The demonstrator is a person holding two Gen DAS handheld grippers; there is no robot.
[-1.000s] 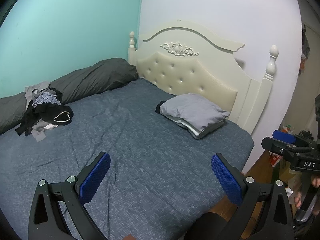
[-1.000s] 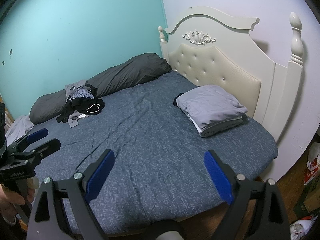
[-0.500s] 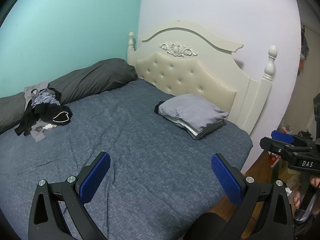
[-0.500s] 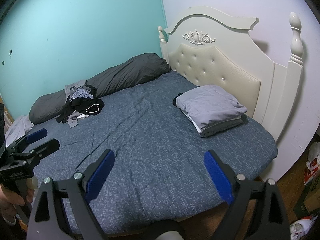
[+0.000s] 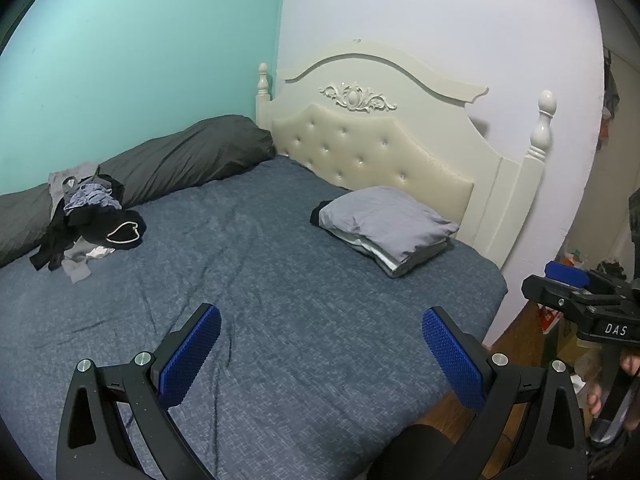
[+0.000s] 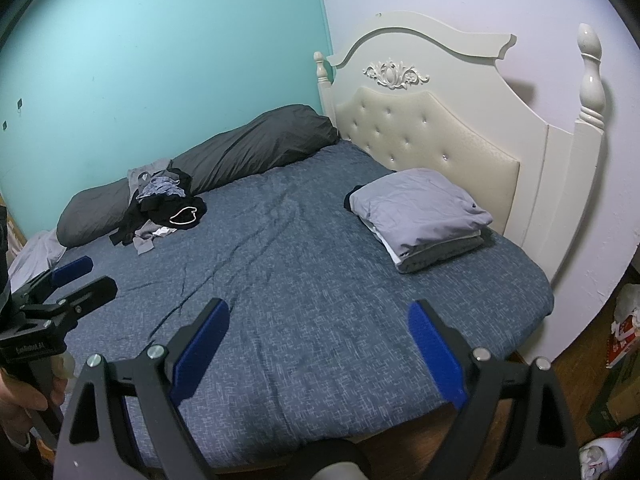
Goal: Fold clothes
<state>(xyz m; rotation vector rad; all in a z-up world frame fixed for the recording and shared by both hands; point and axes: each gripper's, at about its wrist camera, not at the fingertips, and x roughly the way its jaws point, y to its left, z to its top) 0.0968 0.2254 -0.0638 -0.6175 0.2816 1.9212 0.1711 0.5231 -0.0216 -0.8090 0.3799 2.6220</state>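
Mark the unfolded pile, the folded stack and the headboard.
Unfolded pile (image 5: 94, 220), left wrist view, on the dark clothes at its middle.
Folded stack (image 6: 416, 212), right wrist view, on the top grey garment.
Headboard (image 6: 432, 132), right wrist view, on the tufted panel.

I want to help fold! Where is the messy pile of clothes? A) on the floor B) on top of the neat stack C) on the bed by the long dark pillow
C: the messy pile lies on the bed against the long dark pillow.
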